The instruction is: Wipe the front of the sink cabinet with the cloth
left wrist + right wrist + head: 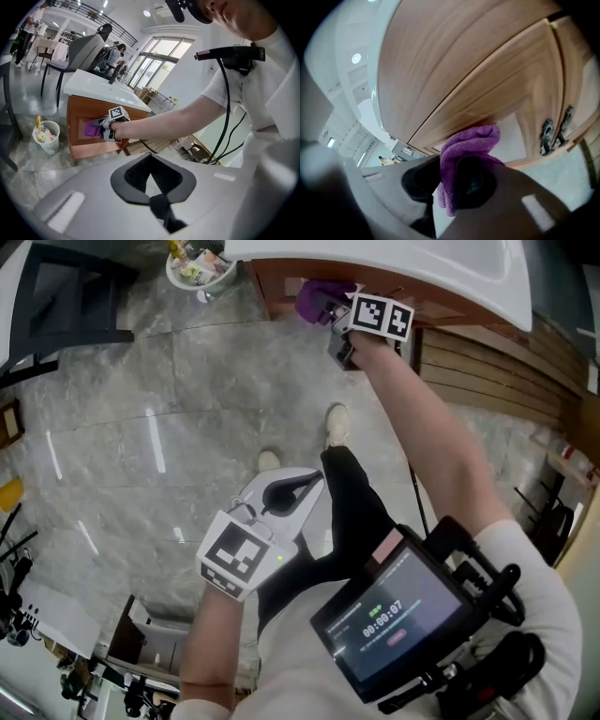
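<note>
My right gripper (326, 307) is up against the wooden sink cabinet (281, 282) and is shut on a purple cloth (314, 296). In the right gripper view the cloth (471, 145) bunches between the jaws and presses on a cabinet door panel (487, 93). In the left gripper view the cloth (89, 127) lies on the cabinet front (77, 117) under the white sink top (103, 89). My left gripper (286, 495) hangs low by the person's legs, away from the cabinet. Its jaws (150, 173) are shut with nothing in them.
Dark metal door handles (551, 136) sit right of the cloth. A white waste basket (199, 270) stands on the marble floor left of the cabinet. A dark chair (66, 296) is at far left. Wooden slats (497, 381) lie to the cabinet's right.
</note>
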